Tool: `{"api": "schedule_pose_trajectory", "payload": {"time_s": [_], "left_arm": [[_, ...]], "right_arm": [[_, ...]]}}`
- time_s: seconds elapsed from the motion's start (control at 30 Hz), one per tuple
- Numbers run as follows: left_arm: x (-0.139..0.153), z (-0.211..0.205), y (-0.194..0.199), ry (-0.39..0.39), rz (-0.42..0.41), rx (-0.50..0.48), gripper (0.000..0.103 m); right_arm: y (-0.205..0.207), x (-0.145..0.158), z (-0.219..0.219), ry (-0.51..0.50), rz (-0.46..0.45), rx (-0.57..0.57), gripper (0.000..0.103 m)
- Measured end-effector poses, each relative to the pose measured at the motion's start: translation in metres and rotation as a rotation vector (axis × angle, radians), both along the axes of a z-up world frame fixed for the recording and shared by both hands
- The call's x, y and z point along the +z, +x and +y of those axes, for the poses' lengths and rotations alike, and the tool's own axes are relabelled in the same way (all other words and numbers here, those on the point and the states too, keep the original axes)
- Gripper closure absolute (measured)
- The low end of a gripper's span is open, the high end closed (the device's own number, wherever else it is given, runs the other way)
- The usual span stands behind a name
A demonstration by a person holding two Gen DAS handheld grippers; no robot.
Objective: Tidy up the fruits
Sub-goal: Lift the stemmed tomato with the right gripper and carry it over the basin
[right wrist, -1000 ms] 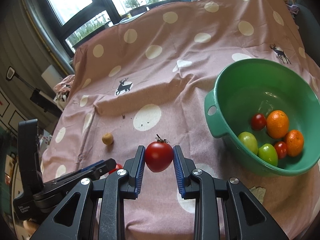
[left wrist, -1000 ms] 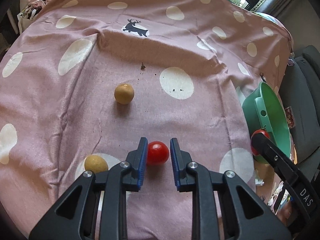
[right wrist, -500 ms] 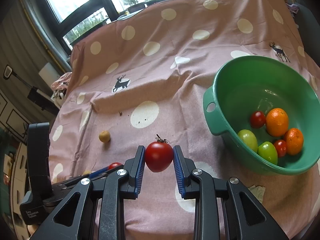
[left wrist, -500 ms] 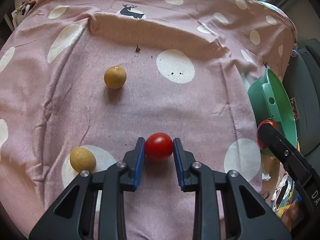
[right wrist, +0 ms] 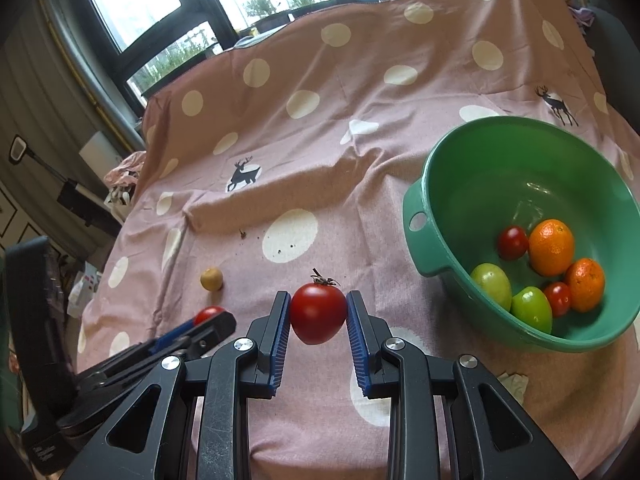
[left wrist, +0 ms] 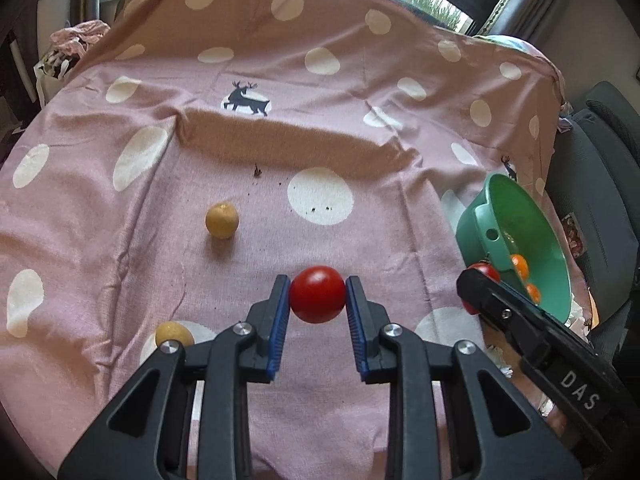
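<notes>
While six fruits are already sitting inside the green bowl (right wrist: 424, 204), each gripper is carrying one more: the left gripper (left wrist: 317, 300) is clamping a smooth red tomato (left wrist: 317, 294) and the right gripper (right wrist: 318, 312) is pinching a stemmed tomato (right wrist: 318, 312) just left of the bowl (both look lifted clear of the cloth). Two yellow fruits (left wrist: 222, 220) are still waiting on the spotted bench cloth (left wrist: 360, 240), well left of the bowl. Open cloth is lying between them and the bowl's near rim; its handled side is the edge to clear.
</notes>
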State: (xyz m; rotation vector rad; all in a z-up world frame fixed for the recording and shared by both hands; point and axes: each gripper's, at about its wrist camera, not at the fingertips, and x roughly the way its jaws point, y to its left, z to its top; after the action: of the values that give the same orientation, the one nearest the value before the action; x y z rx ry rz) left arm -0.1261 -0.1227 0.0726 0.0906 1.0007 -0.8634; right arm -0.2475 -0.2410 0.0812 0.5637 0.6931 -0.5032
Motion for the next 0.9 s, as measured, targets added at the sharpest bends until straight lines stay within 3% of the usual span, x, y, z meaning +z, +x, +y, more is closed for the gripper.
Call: {"api": "schedule_pose_trajectory", "payload": {"time_s": [0.23,0.57,0.9], "left_arm": [[0.029,0.005,-0.021,-0.049,-0.138,-0.008,0.076],[0.053,0.003,-0.048,-0.136,-0.184,-0.048,0.076],[0.066,-0.021,-0.067,-0.158,-0.195,-0.095,0.075]], "right_arm": [[-0.008,0.009,0.0,-0.015,-0.043,-0.01,0.073],[-0.025,0.024,-0.005,-0.017,-0.126,-0.035,0.073],[-0.053,0.038,-0.023,-0.02,-0.193,-0.128,0.073]]}}
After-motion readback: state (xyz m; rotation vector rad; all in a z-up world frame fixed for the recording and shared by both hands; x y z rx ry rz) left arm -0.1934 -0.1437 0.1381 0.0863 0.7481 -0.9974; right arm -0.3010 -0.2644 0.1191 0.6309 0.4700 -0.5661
